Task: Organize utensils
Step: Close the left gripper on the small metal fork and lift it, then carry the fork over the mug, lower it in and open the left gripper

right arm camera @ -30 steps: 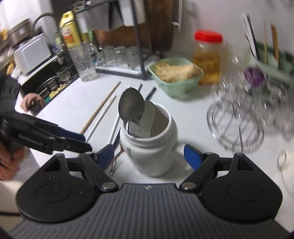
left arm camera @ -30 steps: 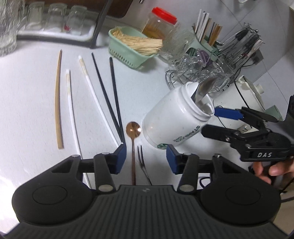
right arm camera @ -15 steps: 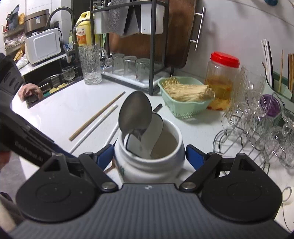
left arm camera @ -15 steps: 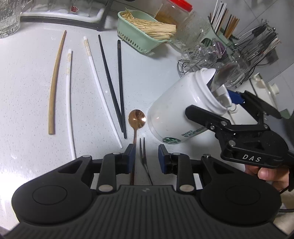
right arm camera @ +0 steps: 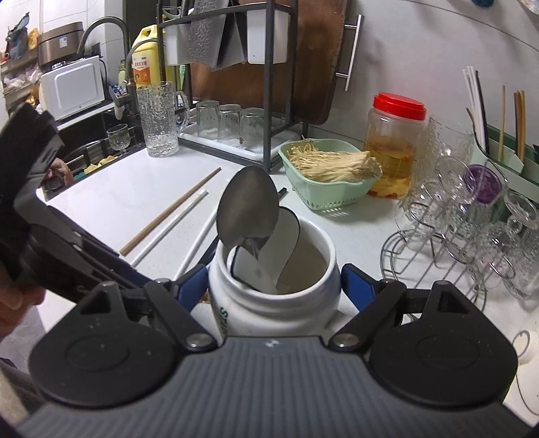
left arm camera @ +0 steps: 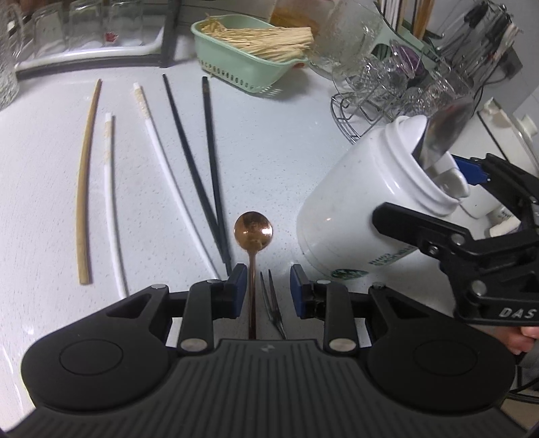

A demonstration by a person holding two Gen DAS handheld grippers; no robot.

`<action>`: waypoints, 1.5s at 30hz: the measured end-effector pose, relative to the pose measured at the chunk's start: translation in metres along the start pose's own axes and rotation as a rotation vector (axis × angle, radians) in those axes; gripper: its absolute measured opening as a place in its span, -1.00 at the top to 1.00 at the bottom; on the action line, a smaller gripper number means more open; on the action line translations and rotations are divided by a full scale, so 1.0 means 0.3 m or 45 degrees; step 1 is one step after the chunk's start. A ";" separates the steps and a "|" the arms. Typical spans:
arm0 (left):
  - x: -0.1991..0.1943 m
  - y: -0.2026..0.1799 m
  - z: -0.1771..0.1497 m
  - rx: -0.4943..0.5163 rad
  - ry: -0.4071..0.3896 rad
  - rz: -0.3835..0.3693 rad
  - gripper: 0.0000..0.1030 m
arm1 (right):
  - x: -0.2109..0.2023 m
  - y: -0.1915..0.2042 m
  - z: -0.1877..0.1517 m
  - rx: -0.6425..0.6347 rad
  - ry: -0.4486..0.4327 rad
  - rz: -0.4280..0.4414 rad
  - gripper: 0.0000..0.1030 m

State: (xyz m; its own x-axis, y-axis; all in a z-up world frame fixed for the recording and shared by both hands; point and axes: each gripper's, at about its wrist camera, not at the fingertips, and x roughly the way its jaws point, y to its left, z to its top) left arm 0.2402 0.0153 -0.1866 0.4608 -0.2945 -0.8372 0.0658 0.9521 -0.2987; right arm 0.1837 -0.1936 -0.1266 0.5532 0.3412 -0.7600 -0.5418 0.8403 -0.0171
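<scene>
Copper-coloured round-bowled spoon (left arm camera: 253, 232), slender-handled

A lived-in home kitchen — a pale speckled stone worktop (right arm camera: 134, 188) runs beside a sink with a curved metal tap (right arm camera: 104, 27), a white microwave oven (right arm camera: 72, 86) and a dark rice cooker (right arm camera: 59, 42) standing behind it. Upturned clear drinking glasses (right arm camera: 229, 121) drain under a black metal rack (right arm camera: 267, 101) with a wooden chopping board (right arm camera: 313, 60) — while a red-lidded clear plastic jar (right arm camera: 394, 134), a mint-green plastic basket of enoki mushrooms (right arm camera: 330, 175) and a wire stand of glass cups (right arm camera: 471, 215) crowd the wall side.
</scene>
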 end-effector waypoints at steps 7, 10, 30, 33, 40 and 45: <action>0.037 -0.050 0.005 0.070 0.047 0.083 0.52 | -0.013 -0.010 -0.010 0.026 0.005 -0.024 -0.71; 0.048 -0.060 0.012 0.095 0.064 0.125 0.69 | -0.013 -0.010 -0.008 0.030 0.008 -0.026 -0.71; -0.170 -0.076 0.088 0.065 -0.136 0.172 0.99 | -0.011 -0.002 -0.010 0.030 0.004 -0.041 -0.71; -0.203 -0.089 0.110 0.067 -0.174 0.170 0.99 | -0.011 -0.003 -0.009 0.029 0.004 -0.041 -0.71; -0.293 -0.152 0.178 0.113 -0.256 0.156 0.99 | -0.010 -0.001 -0.005 0.029 0.012 -0.047 -0.71; -0.398 -0.203 0.254 0.135 -0.372 0.172 0.99 | -0.009 0.000 -0.005 0.030 0.013 -0.050 -0.71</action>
State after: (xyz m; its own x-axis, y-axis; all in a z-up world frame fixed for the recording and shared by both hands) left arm 0.2487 -0.0012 -0.0337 0.7047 -0.1434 -0.6949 0.0711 0.9887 -0.1320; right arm 0.1813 -0.1951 -0.1254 0.5674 0.3033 -0.7655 -0.5047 0.8627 -0.0323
